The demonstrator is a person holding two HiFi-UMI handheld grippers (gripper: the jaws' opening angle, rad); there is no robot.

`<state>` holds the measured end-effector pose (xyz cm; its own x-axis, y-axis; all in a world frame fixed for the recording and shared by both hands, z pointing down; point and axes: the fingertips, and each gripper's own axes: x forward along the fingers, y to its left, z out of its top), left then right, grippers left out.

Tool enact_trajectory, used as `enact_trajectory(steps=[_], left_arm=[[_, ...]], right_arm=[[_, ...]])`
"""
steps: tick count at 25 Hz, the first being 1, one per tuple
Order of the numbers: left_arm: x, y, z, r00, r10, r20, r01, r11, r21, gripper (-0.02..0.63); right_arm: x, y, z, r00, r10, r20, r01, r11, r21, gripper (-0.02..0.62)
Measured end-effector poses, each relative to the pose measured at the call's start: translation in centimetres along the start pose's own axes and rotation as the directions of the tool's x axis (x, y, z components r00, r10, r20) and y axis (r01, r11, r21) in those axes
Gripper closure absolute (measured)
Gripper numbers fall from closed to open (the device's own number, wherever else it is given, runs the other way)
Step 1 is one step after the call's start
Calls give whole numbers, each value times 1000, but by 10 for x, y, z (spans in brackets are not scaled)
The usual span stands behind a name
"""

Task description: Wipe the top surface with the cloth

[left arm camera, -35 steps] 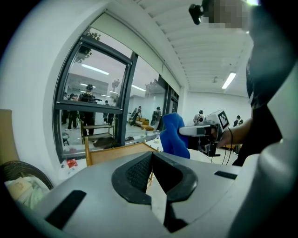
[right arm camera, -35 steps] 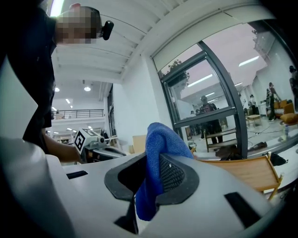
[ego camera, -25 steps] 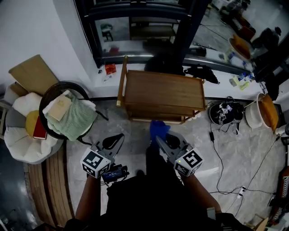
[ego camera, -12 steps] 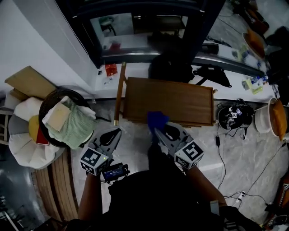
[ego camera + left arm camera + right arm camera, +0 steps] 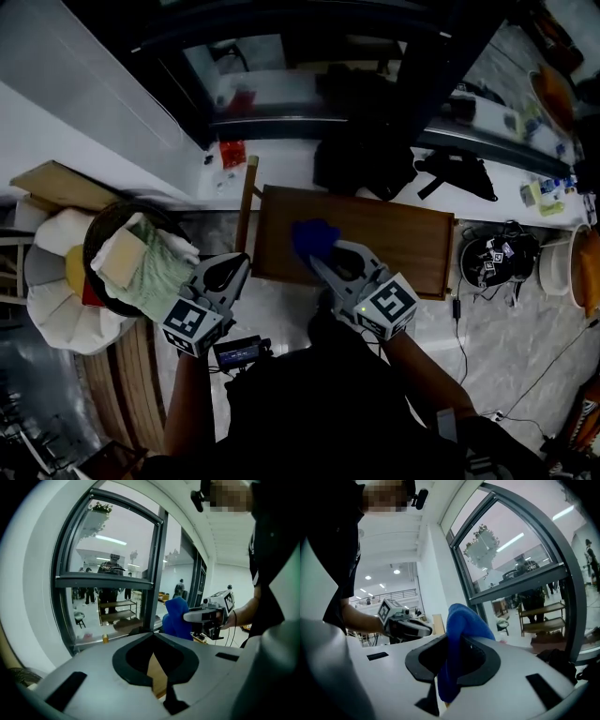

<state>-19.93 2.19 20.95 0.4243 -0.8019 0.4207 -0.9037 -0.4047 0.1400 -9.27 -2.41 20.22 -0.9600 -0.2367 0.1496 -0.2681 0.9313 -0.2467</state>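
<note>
Head view: the right claw (image 5: 319, 255) is clamped on the blue cloth (image 5: 313, 236), which bunches above its tips over the near-left part of the wooden surface (image 5: 398, 234) — whether the cloth touches the top cannot be told. The left claw (image 5: 236, 266) hangs just off that surface's near-left corner. In the left gripper view its jaws are pressed together with nothing between them.

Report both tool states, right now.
Left tool: closed, empty.
Right tool: closed on the blue cloth.
</note>
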Motion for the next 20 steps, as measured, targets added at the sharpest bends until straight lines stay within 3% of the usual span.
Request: enact_trajectory(steps=[5, 12, 16, 20], left_arm=[[25, 11, 21, 1000, -8, 1, 8, 1000, 9, 595], [48, 29, 20, 998, -13, -62, 15, 999, 35, 595], [53, 51, 14, 997, -19, -69, 19, 1000, 0, 595], [60, 65, 3, 995, -86, -55, 83, 995, -52, 594]], right_arm=[[21, -29, 6, 1000, 15, -6, -15, 1000, -7, 537], [51, -49, 8, 1000, -4, 8, 4, 999, 37, 537], [69, -60, -5, 1000, -28, -14, 29, 997, 67, 537], [94, -70, -26, 997, -72, -39, 75, 991, 109, 537]])
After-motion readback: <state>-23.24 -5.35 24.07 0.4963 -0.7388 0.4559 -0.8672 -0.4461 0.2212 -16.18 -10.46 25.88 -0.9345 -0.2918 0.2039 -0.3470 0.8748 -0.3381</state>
